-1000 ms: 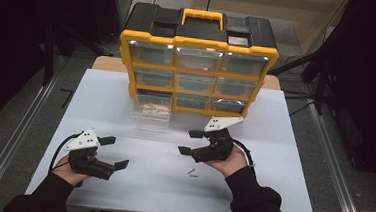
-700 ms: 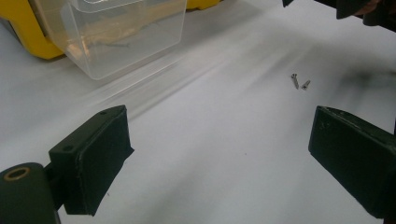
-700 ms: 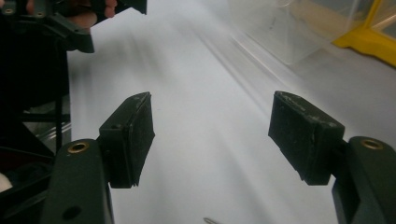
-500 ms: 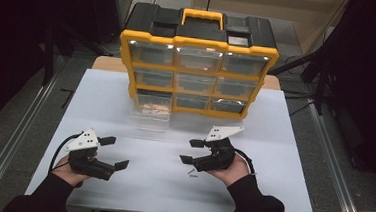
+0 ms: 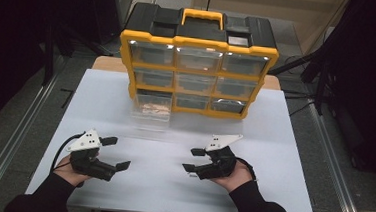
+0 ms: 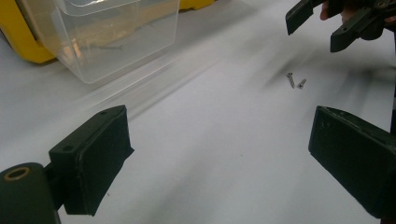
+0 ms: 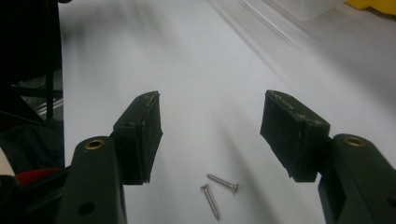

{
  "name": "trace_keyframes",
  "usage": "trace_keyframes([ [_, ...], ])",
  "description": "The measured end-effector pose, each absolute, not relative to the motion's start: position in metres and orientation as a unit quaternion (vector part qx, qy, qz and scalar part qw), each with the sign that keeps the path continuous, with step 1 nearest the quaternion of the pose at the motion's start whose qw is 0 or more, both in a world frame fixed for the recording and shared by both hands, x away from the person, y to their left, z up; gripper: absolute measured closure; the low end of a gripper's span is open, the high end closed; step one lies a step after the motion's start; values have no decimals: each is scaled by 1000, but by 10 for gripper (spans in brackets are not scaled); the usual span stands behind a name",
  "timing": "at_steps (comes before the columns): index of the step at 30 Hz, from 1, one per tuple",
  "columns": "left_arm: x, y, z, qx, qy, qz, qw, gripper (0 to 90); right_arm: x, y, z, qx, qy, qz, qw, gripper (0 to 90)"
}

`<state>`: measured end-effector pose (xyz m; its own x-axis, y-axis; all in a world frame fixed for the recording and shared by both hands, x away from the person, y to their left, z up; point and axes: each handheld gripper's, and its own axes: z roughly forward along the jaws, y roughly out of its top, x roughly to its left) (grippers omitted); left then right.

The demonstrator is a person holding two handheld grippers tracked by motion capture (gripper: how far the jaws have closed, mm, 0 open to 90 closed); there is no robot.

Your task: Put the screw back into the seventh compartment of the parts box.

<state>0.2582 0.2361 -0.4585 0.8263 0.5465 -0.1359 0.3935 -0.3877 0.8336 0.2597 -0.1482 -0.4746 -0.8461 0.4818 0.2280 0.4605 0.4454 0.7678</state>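
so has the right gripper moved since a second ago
Yes. In the high view the right gripper has drawn back from the yellow organizer toward the person, over the two screws.

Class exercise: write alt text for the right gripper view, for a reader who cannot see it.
Two small screws lie loose on a white table, just below the gap between the open black jaws of the right tool. At the top right edge sit a clear plastic drawer and a corner of a yellow organizer.
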Motion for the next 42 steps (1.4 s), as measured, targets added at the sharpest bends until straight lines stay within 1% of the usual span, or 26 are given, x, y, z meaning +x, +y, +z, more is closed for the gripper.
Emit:
trace_keyframes([
  [8,259,235,-458,829,283,81,475,55,258,-152,-483,282,855,435,16,400],
  [12,260,235,-458,830,285,80,473,55,252,-156,-485,269,863,427,32,403],
  [19,260,235,-458,828,283,79,478,55,245,-160,-492,264,867,422,30,454],
  [22,261,235,-458,827,283,80,479,55,244,-158,-494,260,870,418,35,457],
  [25,261,234,-458,827,281,79,480,55,243,-156,-496,261,872,414,29,501],
  [26,261,234,-458,828,281,79,479,55,242,-156,-497,262,873,410,27,534],
  [29,261,234,-458,827,281,79,480,55,241,-155,-500,262,876,404,16,587],
  [30,261,234,-458,827,281,78,480,55,242,-155,-502,258,878,402,18,594],
  [34,262,234,-458,828,279,77,481,55,241,-154,-507,262,881,393,7,681],
  [39,262,233,-458,828,278,77,481,55,244,-155,-511,272,883,382,4,738],
  [42,262,233,-458,828,279,78,481,55,244,-154,-513,267,887,377,14,769],
])
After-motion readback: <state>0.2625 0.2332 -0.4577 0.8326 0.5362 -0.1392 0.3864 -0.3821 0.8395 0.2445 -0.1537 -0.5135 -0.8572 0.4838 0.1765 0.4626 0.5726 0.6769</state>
